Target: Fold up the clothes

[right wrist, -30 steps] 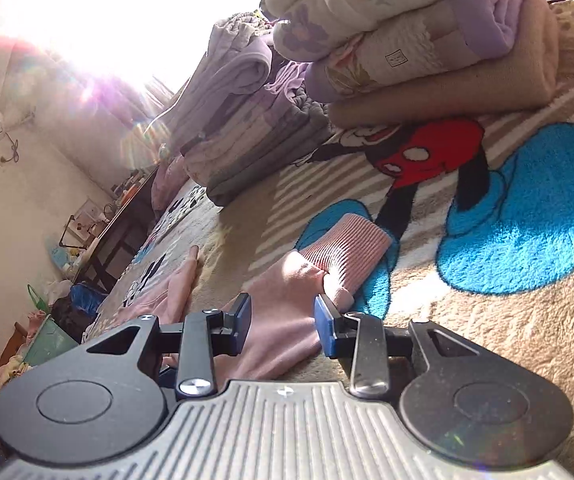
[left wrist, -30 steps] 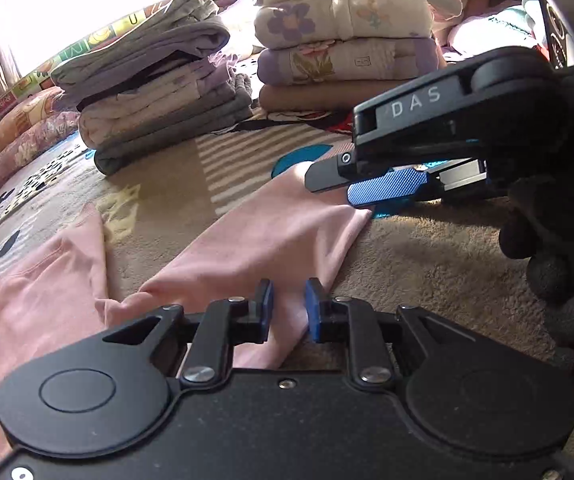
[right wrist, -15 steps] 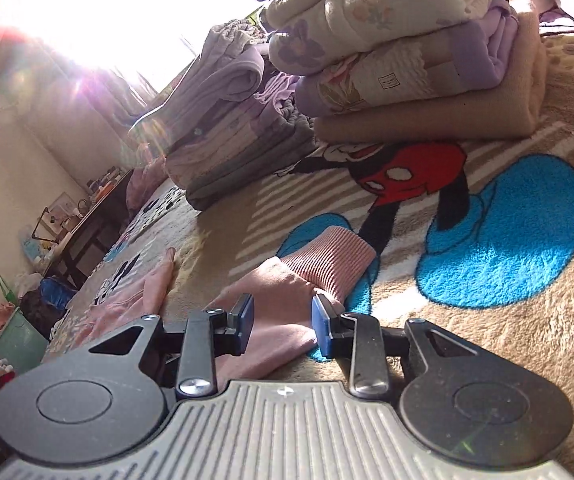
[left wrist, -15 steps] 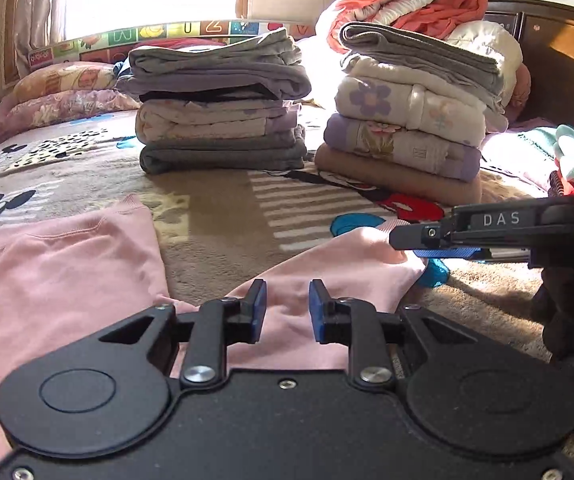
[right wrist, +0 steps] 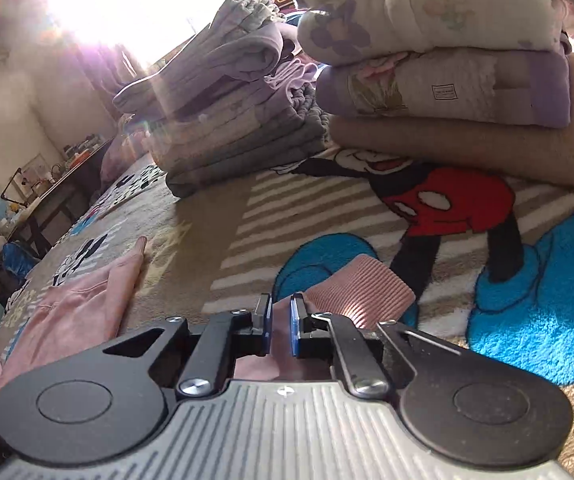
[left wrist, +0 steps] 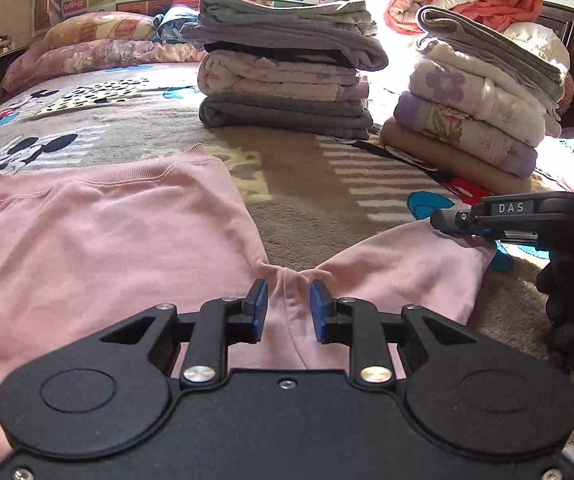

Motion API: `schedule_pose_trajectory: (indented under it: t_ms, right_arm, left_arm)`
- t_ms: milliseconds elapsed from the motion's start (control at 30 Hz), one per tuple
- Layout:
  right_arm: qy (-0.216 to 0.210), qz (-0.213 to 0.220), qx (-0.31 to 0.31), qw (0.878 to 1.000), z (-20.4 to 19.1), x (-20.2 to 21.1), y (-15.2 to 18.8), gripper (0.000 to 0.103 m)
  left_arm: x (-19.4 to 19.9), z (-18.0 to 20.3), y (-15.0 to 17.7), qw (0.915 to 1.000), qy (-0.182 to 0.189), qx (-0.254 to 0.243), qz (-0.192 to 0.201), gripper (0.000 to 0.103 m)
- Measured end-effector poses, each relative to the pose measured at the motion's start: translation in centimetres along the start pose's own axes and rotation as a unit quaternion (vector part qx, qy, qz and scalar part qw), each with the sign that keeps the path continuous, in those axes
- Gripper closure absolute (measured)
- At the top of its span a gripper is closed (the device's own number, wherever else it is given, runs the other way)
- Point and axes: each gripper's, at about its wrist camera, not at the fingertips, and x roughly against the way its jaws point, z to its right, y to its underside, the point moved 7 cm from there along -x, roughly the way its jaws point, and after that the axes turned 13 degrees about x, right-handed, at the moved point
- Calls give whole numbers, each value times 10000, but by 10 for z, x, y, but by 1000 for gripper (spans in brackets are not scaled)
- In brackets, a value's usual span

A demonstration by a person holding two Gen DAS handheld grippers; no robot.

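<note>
A pink sweatshirt point(left wrist: 99, 248) lies flat on the bed, its sleeve point(left wrist: 399, 268) stretched out to the right. My left gripper point(left wrist: 289, 296) hovers over the armpit where the fabric puckers. Its jaws stand a little apart, and the cloth shows below the gap without being pinched. My right gripper point(right wrist: 281, 308) is shut on the sleeve just behind the ribbed cuff point(right wrist: 361, 288), with pink fabric squeezed between its blue pads. From the left wrist view the right gripper point(left wrist: 445, 222) shows at the sleeve's far end, held by a black-gloved hand point(left wrist: 571, 292).
A cartoon-mouse blanket point(right wrist: 447, 200) covers the bed. Two stacks of folded laundry stand behind: grey and lilac ones point(left wrist: 287, 76) and floral ones on a tan one point(left wrist: 479, 108). Pillows point(left wrist: 95, 44) lie at the back left. A table point(right wrist: 47, 196) stands beside the bed.
My right jaws have closed onto the sleeve near its cuff. My left gripper has shifted along the sleeve to the armpit and rolled level, bringing the sweatshirt's body into view.
</note>
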Motion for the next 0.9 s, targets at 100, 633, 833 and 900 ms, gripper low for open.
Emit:
schedule_pose_trajectory:
  t_ms: [100, 633, 833, 900]
  right_arm:
    - [-4, 40, 85, 10000, -2, 1, 3, 93]
    - [-489, 708, 63, 9963, -23, 37, 1, 49]
    - [-1120, 731, 1159, 9842, -126, 61, 16, 59]
    - [-1441, 703, 1525, 9752, -168, 69, 25, 64]
  left_arm:
    - [25, 8, 16, 9977, -33, -617, 277, 81]
    - [133, -35, 82, 9861, -375, -1519, 553, 80]
    - [143, -83, 69, 9908, -705, -852, 786, 80]
    - [144, -100, 73, 9904, -876, -747, 765, 80]
